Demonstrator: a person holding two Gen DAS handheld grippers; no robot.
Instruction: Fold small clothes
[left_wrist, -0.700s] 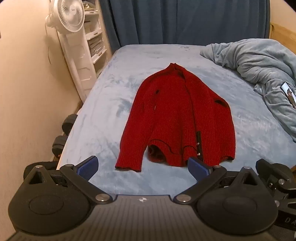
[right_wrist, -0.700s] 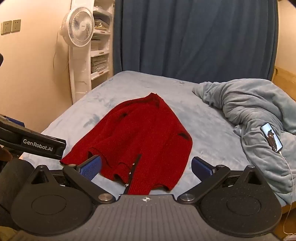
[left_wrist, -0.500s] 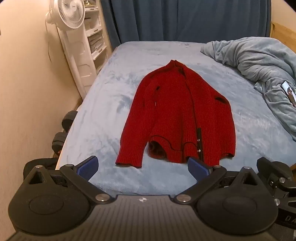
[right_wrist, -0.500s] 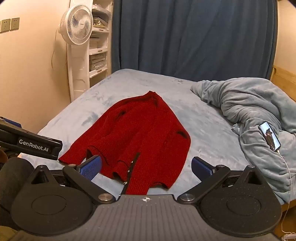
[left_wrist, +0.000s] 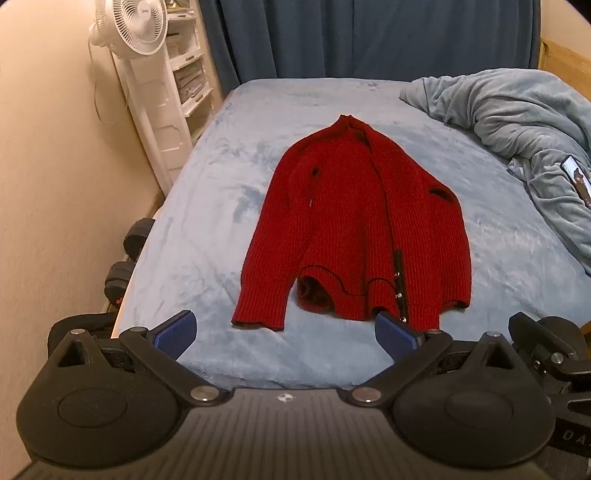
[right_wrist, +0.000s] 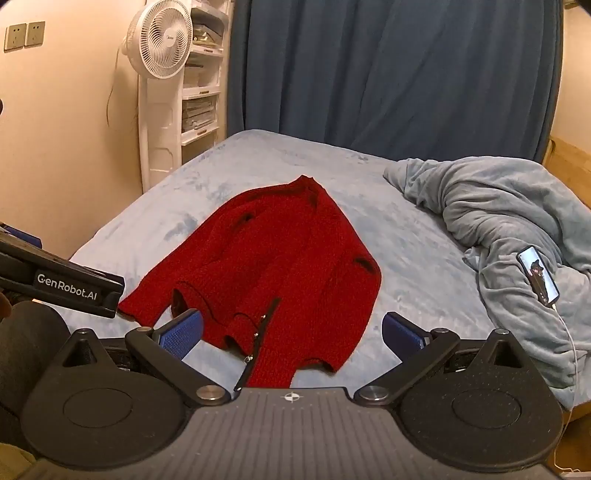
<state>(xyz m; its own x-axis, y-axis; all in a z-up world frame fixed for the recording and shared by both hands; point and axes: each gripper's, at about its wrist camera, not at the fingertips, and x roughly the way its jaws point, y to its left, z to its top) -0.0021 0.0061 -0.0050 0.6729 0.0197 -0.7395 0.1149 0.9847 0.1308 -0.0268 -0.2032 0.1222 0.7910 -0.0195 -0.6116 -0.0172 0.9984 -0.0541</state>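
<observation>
A red knitted cardigan (left_wrist: 354, 221) lies flat on the light blue bed (left_wrist: 207, 206), collar away from me, hem near me, sleeves folded along the body; it also shows in the right wrist view (right_wrist: 273, 273). My left gripper (left_wrist: 284, 334) is open and empty, above the bed's near edge just short of the hem and left sleeve cuff. My right gripper (right_wrist: 291, 332) is open and empty, over the hem's right part. The left gripper's body (right_wrist: 62, 284) shows at the left in the right wrist view.
A crumpled grey-blue blanket (right_wrist: 498, 236) lies on the bed's right side with a lit phone (right_wrist: 537, 273) and its cable on it. A white fan (left_wrist: 129, 26) and shelves (left_wrist: 188, 77) stand left by the wall. Dumbbells (left_wrist: 127, 258) lie beside the bed. Dark curtain behind.
Both grippers have shifted slightly; the cardigan sits a little lower and nearer in the right wrist view. Both stay open and the cardigan has not moved.
</observation>
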